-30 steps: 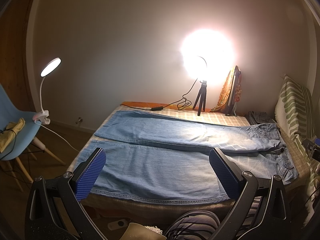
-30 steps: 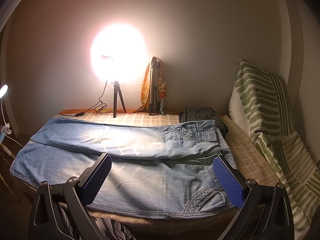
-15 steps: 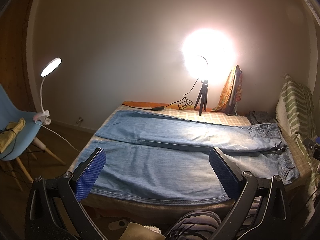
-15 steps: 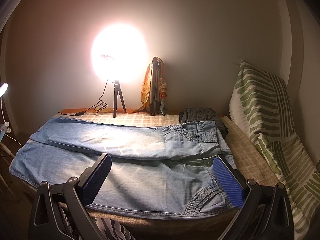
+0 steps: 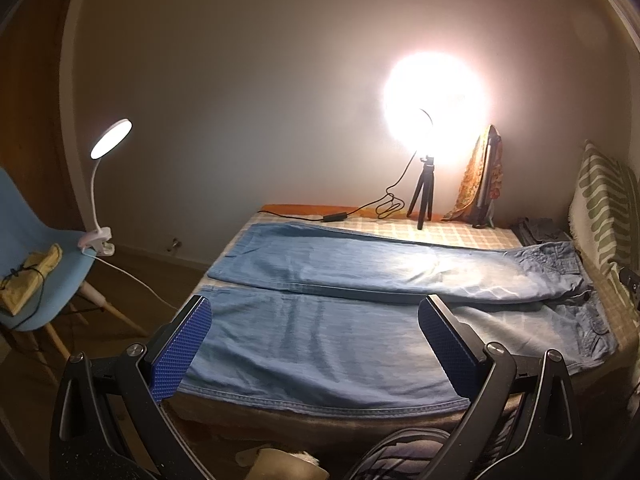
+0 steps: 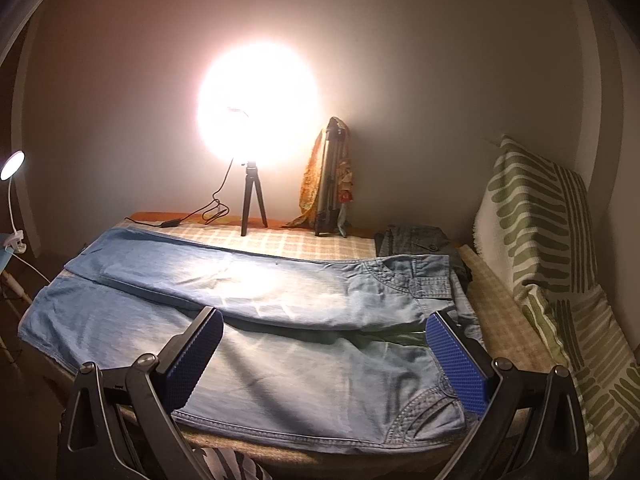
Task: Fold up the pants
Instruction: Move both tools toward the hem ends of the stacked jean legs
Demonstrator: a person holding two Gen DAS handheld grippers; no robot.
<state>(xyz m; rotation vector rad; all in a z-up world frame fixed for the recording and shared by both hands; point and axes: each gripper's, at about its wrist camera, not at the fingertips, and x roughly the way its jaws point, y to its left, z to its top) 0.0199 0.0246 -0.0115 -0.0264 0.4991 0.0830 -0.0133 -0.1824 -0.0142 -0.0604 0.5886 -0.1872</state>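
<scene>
Light blue jeans lie spread flat across the bed, hems at the left, waist at the right, the two legs side by side. My left gripper hovers open over the near leg towards the hem end, nothing between its blue pads. In the right wrist view the same jeans fill the bed, and my right gripper stands open over the near leg by the waist and back pocket. Neither gripper touches the fabric.
A bright ring light on a small tripod and a folded tripod draped in cloth stand at the bed's far edge. A dark folded garment lies beside a green patterned cushion. A blue chair with a clip lamp stands on the left.
Both views have shifted very slightly; the jeans lie as before and both grippers stay open.
</scene>
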